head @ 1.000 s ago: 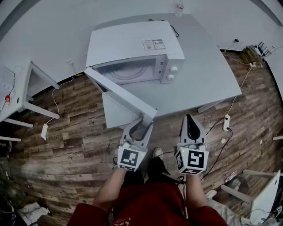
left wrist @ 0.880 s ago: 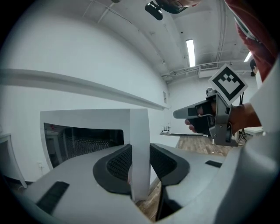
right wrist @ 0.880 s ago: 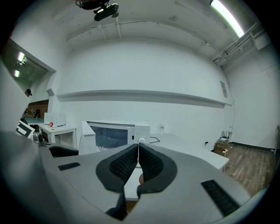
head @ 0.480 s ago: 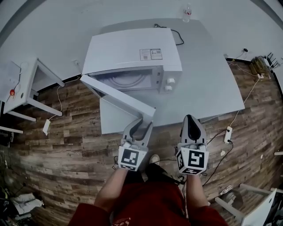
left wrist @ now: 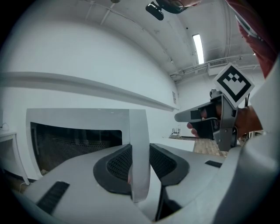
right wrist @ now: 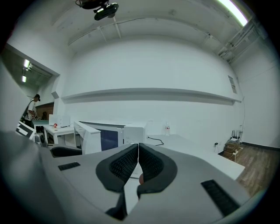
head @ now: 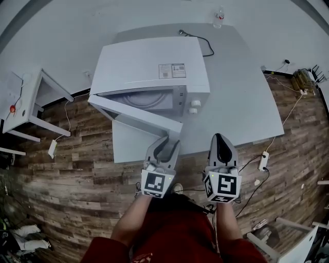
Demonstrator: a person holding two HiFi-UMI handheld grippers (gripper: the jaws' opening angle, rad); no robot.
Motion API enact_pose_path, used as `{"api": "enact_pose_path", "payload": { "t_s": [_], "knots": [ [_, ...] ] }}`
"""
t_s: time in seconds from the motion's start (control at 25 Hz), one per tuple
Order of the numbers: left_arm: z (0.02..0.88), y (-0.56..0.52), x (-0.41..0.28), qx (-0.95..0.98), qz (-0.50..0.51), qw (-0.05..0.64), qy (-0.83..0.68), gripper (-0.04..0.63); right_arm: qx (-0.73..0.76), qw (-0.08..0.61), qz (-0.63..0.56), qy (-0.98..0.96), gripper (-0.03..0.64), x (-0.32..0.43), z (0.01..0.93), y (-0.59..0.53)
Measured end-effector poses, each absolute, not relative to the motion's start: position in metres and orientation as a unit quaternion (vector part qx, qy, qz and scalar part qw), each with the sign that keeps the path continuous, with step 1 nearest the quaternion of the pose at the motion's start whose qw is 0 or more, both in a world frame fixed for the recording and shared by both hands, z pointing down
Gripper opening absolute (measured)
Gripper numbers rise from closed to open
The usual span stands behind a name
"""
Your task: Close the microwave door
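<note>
A white microwave (head: pixel 154 61) stands on a pale table (head: pixel 241 102) with its door (head: pixel 133 113) swung part-way open toward the left front. My left gripper (head: pixel 167 141) is clamped on the door's free edge. In the left gripper view that edge (left wrist: pixel 139 140) runs upright between the dark pads (left wrist: pixel 118 162), and the mesh window (left wrist: pixel 74 140) shows to its left. My right gripper (head: pixel 220 139) hovers over the table's front edge, to the right of the door. Its jaws are shut with nothing in them (right wrist: pixel 138 153). The microwave (right wrist: pixel 131 131) lies ahead of it and to the left.
A clear bottle (head: pixel 219 15) and a black cable (head: pixel 198 38) sit at the table's back. A small white table (head: pixel 25 102) stands at the left. A power strip (head: pixel 263 160) and cords lie on the wooden floor at the right.
The door has swung further toward the microwave's front with my left gripper on its edge. Both grippers have moved forward toward the table.
</note>
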State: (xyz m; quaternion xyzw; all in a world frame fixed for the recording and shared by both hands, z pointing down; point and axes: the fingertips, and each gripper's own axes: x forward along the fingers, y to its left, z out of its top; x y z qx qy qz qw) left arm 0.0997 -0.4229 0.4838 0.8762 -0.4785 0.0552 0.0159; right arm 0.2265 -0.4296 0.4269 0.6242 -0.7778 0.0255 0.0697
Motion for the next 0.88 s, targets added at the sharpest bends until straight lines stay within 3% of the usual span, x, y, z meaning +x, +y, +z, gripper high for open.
{"api": "enact_pose_path", "payload": {
  "t_s": [0.88],
  "knots": [
    [0.48, -0.507, 0.123, 0.902, 0.045, 0.016, -0.428, 0.121, 0.66, 0.079, 0.027, -0.746, 0.028, 0.24, 0.426, -0.504]
  ]
}}
